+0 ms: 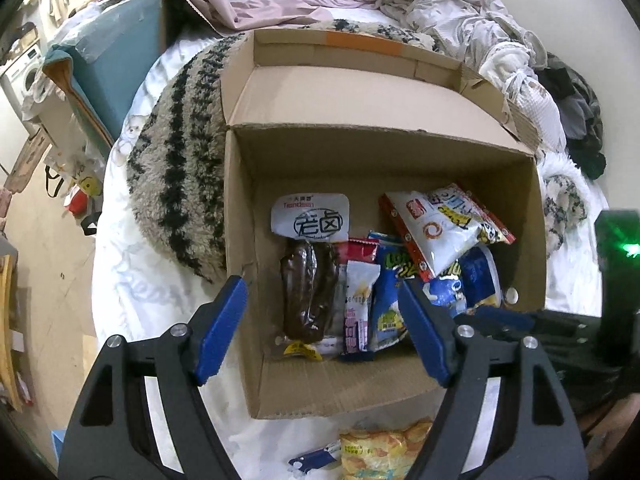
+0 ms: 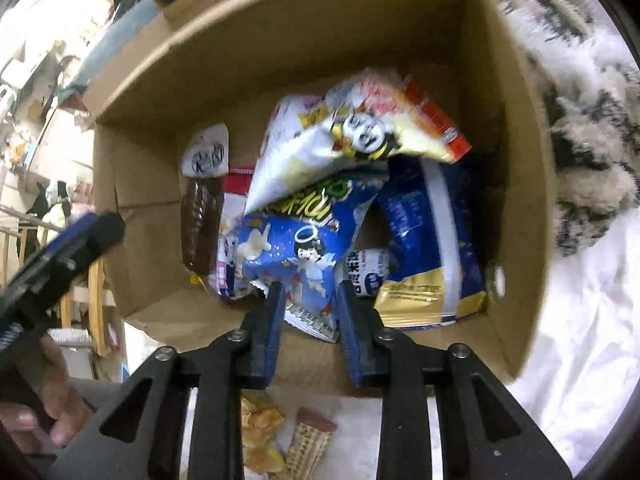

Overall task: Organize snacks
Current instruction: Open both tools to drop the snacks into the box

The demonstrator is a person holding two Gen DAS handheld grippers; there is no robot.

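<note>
**Blue packet pinched over the box, more snacks waiting outside**

The right hand-held gripper (image 2: 310,312) is pinching the lower end of a blue snack packet with a cartoon angel (image 2: 296,256), its blue pads pressed against the crimped edge from both sides. Just ahead of it, inside the cardboard box (image 2: 400,32), a white and yellow packet with a cartoon face (image 2: 360,140) leans across the pile, a dark blue and gold bag (image 2: 424,248) lies to the right, and a vacuum-packed dark sausage (image 2: 202,224) lies to the left along the box floor. Behind and below the gripper, outside the box on the white bed sheet (image 2: 580,320), a yellow chip bag (image 2: 260,432) and a brown wafer-patterned packet (image 2: 310,444) are not yet stowed.

The left hand-held gripper (image 1: 322,320) is spread wide and holds nothing, poised over the near left part of the box, above the sausage.

Risks, as a judgement: the grip is only on the packet's thin edge seal, so the packet could slip free or tear if tugged. The leaning top packet looks loosely balanced and may slide when the blue one shifts beneath it. The box sits on soft bedding beside a fuzzy striped blanket (image 1: 180,160), so a push on its wall could tip or skew it. The two grippers are close and could collide.
</note>
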